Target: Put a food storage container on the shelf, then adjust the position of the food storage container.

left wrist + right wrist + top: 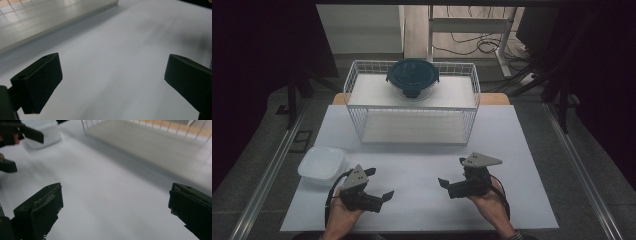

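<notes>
A round container with a dark teal lid (412,76) stands on the upper shelf of a white wire rack (412,107) at the back of the white table mat (422,205). A white square tub (321,163) sits at the mat's left edge. My left gripper (379,182) hovers near the front left, just right of the tub, with its jaws spread wide and nothing between them (112,80). My right gripper (452,171) is at the front right, turned toward the left, and is also open and empty (115,205). The right gripper view takes in the left gripper (20,150) and the tub (47,130).
The rack's lower shelf (50,17) lies just ahead of both grippers, with its wire wall (150,127) around it. Metal rails run along both sides of the table. A white frame and cables are on the floor behind.
</notes>
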Available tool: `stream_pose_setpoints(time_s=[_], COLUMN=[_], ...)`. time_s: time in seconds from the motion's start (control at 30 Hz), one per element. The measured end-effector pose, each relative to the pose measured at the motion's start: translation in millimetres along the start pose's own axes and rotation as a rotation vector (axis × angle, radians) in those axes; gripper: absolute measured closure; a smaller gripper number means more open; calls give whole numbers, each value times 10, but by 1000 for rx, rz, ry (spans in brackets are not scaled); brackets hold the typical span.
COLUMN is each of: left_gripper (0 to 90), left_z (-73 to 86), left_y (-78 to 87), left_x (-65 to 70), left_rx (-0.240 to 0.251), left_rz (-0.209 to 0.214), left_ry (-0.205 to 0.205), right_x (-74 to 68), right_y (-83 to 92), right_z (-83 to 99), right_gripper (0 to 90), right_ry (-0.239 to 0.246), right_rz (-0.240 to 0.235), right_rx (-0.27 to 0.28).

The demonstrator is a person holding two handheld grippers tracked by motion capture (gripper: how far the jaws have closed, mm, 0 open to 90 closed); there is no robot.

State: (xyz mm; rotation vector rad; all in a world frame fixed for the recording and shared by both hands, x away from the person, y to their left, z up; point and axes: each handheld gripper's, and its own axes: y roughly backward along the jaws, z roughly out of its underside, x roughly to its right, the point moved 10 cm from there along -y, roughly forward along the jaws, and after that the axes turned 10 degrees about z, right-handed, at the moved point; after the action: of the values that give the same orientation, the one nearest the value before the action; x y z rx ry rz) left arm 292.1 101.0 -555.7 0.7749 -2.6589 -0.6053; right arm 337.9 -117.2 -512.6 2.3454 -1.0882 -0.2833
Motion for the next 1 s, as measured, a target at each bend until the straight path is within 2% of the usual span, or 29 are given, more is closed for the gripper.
stream_pose_setpoints(time_s=[0.13,0.2,0.3,0.4,0.5,0.57,0.63,0.73,0.8,0.9,1.0], left_gripper=[6,6,6,10,52,120,246,385,478,608,753], left_z=[91,106,77,18,-47,-104,-162,-248,-263,-237,-181], left_y=[-99,-121,-118,-93,-57,-17,44,191,293,467,615], left_x=[0,-6,-38,-65,-135,-201,-268,-443,-585,-850,-1071], left_rx=[-54,-66,-67,-49,-55,-57,-51,-20,-11,-19,-24], left_rz=[-10,-12,-26,-16,-48,-77,-91,-123,-166,-233,-278], left_ry=[-9,-1,8,21,8,-5,-8,43,69,116,171], right_x=[20,26,43,59,86,102,120,143,156,175,184], right_y=[-39,-42,-37,-35,-37,-45,-52,-51,-49,-49,-59], right_z=[359,469,474,449,453,462,470,472,471,477,488], right_gripper=[0,0,0,0,0,0,0,0,0,0,0], right_ry=[2,12,20,18,15,16,19,23,24,24,24], right_rz=[31,38,52,57,68,71,80,92,94,102,102], right_rx=[-48,-74,-70,-54,-53,-55,-58,-57,-54,-54,-55])
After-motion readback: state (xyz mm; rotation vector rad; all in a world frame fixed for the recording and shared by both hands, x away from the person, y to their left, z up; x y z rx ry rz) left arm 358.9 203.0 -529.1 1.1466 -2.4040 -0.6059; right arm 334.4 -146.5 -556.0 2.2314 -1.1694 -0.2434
